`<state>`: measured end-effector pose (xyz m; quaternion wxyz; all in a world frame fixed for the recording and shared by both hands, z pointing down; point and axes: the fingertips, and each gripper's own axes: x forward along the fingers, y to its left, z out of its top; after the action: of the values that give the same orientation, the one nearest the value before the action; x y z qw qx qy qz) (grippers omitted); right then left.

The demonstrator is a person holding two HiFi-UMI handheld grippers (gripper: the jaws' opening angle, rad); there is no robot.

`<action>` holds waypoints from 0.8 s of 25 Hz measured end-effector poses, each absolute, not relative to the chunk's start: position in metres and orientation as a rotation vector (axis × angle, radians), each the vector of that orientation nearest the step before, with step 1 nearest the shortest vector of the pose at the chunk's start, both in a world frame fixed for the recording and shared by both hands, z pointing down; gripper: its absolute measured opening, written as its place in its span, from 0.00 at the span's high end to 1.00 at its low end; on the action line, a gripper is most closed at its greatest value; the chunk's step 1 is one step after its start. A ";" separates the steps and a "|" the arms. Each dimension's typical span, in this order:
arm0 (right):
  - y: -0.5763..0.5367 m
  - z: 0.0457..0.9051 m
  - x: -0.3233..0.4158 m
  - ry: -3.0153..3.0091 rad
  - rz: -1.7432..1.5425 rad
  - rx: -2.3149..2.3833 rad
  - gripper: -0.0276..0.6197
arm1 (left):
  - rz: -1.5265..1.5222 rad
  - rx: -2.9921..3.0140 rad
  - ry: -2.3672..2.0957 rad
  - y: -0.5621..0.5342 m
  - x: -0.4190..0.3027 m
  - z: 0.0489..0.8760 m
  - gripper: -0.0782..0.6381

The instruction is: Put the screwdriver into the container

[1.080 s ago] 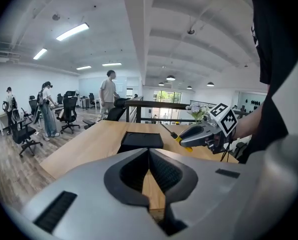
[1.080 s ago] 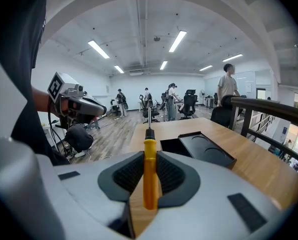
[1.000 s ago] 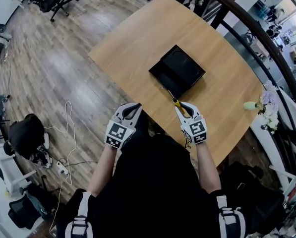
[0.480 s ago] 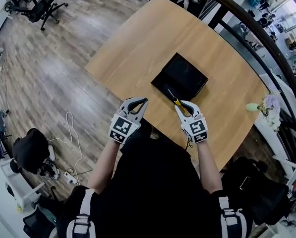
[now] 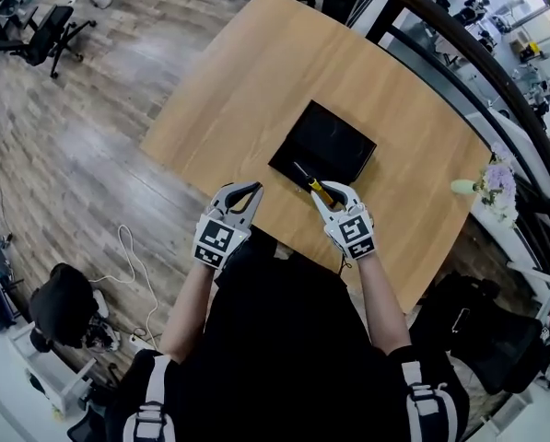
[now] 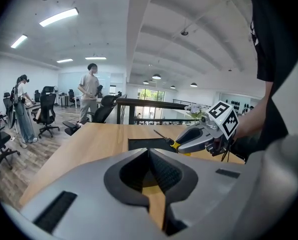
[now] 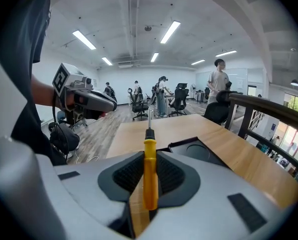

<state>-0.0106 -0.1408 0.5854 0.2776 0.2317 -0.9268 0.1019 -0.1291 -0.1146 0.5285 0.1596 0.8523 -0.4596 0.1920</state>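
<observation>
A black square container [image 5: 334, 129] [image 7: 203, 153] [image 6: 141, 144] lies on the wooden table [image 5: 256, 72]. My right gripper [image 5: 325, 194] [image 7: 149, 154] [image 6: 181, 145] is shut on a screwdriver [image 5: 315, 188] [image 7: 149, 179] [image 6: 169, 142] by its yellow handle. The metal shaft points forward, and its tip hangs over the container's near edge. My left gripper [image 5: 247, 189] [image 6: 149, 151] [image 7: 111, 104] is shut and holds nothing. It hovers over the table's near edge, left of the container.
A small vase of flowers [image 5: 485, 187] stands at the table's right end, beside a dark curved railing [image 5: 496, 72]. Office chairs [image 5: 49, 30], cables [image 5: 132, 256] and a black bag [image 5: 58, 288] are on the wood floor at left. People [image 6: 90, 91] stand far off.
Both grippers have moved forward towards the container. The left one has come over the table's edge. The screwdriver's tip now reaches over the container's near edge.
</observation>
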 end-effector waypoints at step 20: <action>-0.151 0.648 -0.030 -2.301 0.319 0.628 0.82 | 0.577 2.487 -1.162 -0.147 -0.150 0.552 0.85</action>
<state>-0.0297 -0.1514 0.6480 0.3596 0.2434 -0.8923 0.1237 -0.1503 -0.1469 0.5522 0.1675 0.8741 -0.4084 0.2028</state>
